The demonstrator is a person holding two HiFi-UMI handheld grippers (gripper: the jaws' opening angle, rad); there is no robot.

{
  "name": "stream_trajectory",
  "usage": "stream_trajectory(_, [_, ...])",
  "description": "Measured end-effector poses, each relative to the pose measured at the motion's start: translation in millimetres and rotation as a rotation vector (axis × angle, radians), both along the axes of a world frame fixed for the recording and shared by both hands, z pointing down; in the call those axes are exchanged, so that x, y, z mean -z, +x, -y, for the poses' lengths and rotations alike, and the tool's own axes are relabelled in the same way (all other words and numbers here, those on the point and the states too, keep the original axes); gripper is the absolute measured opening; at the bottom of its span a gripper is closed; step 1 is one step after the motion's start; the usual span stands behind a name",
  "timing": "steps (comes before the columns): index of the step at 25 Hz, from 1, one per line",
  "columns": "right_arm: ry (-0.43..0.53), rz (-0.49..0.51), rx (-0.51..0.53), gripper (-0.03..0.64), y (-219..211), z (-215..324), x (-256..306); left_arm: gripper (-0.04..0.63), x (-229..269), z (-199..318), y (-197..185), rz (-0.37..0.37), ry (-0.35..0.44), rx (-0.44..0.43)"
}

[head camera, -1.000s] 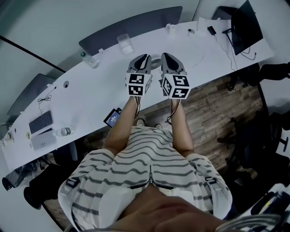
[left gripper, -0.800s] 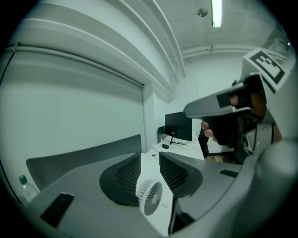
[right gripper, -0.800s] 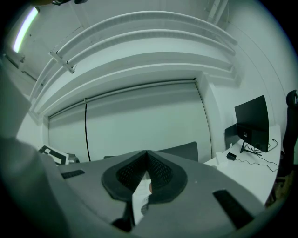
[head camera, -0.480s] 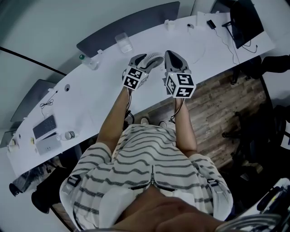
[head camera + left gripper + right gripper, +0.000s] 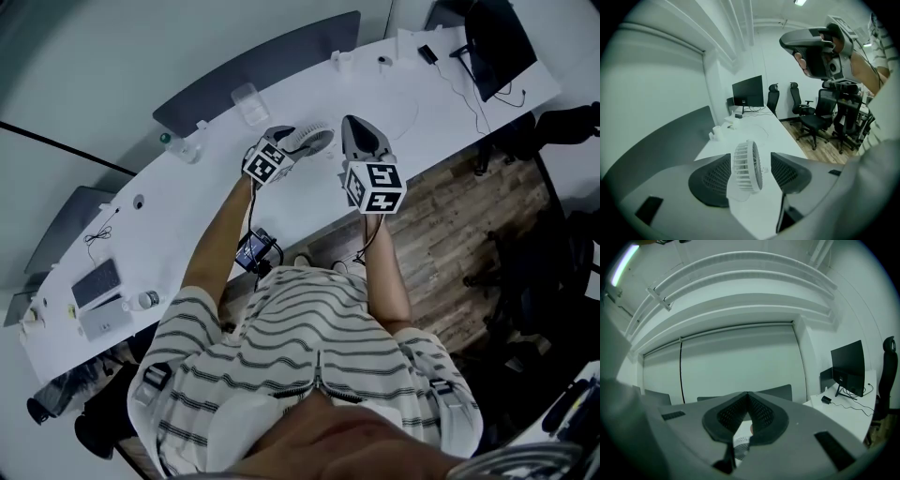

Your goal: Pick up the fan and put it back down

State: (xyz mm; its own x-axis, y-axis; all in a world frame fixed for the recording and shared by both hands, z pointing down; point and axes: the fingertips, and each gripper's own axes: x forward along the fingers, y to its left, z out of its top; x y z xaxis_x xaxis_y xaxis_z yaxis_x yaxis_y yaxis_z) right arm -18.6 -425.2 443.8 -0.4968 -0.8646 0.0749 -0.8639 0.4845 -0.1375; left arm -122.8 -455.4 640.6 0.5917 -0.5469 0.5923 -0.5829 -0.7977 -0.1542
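Left gripper (image 5: 292,141): black mesh-textured fingers (image 5: 710,180) stand wide apart, have just been opening, w/ the fan (image 5: 748,165) between them but not pressed. Fan = white plastic, round slatted grille, upright on the white worktop (image 5: 178,206) approx. mid-length; base partly cut off by the fingers. Clear cup (image 5: 247,101) sits beyond it. Right gripper (image 5: 356,127), just right of the fan, has its tips together on nothing; its own view shows only a sliver of grille. Black monitor (image 5: 497,47) far right.

fan (image 5: 317,138) partly hidden by left tongs (image 5: 294,137), small desk items (image 5: 139,300) indistinct
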Motion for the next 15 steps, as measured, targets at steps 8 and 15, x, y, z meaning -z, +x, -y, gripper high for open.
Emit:
stream_trajectory(8, [-0.004, -0.018, -0.029, 0.011, 3.3, 7.1, -3.2, 0.258, -32.6, 12.0, -8.3, -0.001, -0.082, -0.044])
stream_trajectory(15, [-0.018, -0.027, -0.037, 0.011, 3.0, 9.6, -9.9, 0.258, -52.4, 18.1, -6.4, 0.012, -0.122, -0.071])
